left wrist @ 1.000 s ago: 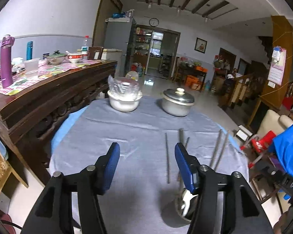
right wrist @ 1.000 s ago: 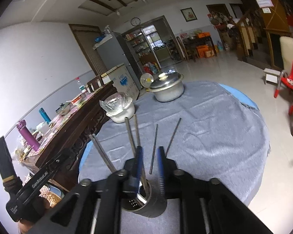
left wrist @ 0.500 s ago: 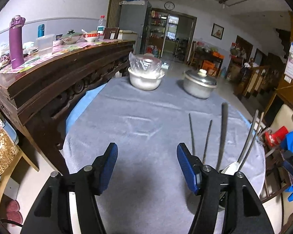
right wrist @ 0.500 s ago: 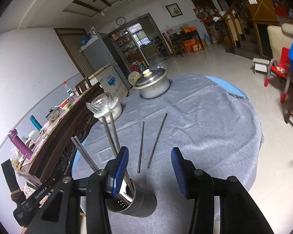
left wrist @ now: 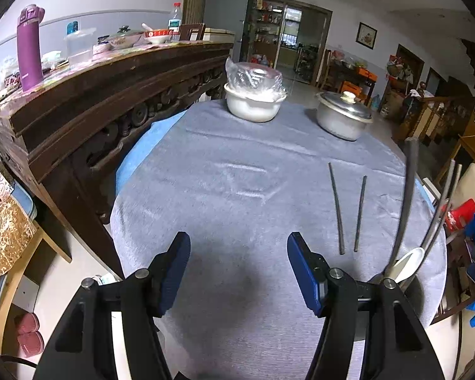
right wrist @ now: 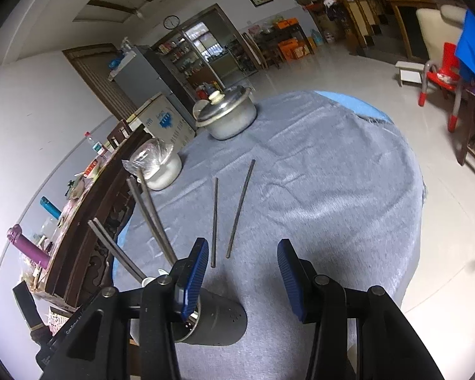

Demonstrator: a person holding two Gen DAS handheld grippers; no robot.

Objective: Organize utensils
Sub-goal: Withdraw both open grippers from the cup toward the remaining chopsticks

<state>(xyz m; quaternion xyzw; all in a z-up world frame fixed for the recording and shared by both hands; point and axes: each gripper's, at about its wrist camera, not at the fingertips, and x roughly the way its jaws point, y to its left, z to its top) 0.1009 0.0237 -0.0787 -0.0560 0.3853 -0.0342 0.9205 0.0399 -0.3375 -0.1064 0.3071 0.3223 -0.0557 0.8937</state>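
In the left wrist view, we see our left hand-held gripper (left wrist: 237, 272) above the near part of the round worktop (left wrist: 237, 190), which is covered with a grey cloth. Its blue pads stand wide apart and nothing is between them; only bare cloth shows in the gap. Two dark chopsticks (left wrist: 348, 212) lie side by side on the cloth toward the right edge, apart from the gripper. At the near right edge, a white spoon (left wrist: 408, 264) and some long metal utensils (left wrist: 408, 196) stick up from a holder that the right finger mostly hides. Near the far edge stand a white bowl (left wrist: 253, 107) covered with plastic film and a metal pot (left wrist: 342, 120) with a lid. A dark wooden sideboard (left wrist: 110, 101) runs along the left edge of the worktop.

In the right wrist view, our right hand-held gripper (right wrist: 240, 275) is over the near edge of the worktop (right wrist: 332, 190). Its jaws are moderately open and hold nothing. The two chopsticks (right wrist: 231, 212) lie on the cloth just beyond the fingertips, near the middle, their near ends close to the left pad (right wrist: 194, 278). A dark round utensil holder (right wrist: 218, 323) stands at the near left edge, partly behind the left finger. Long metal utensils (right wrist: 152, 218) lean out of it to the left. The pot (right wrist: 228, 117) and the covered bowl (right wrist: 160, 167) stand at the far left edge.
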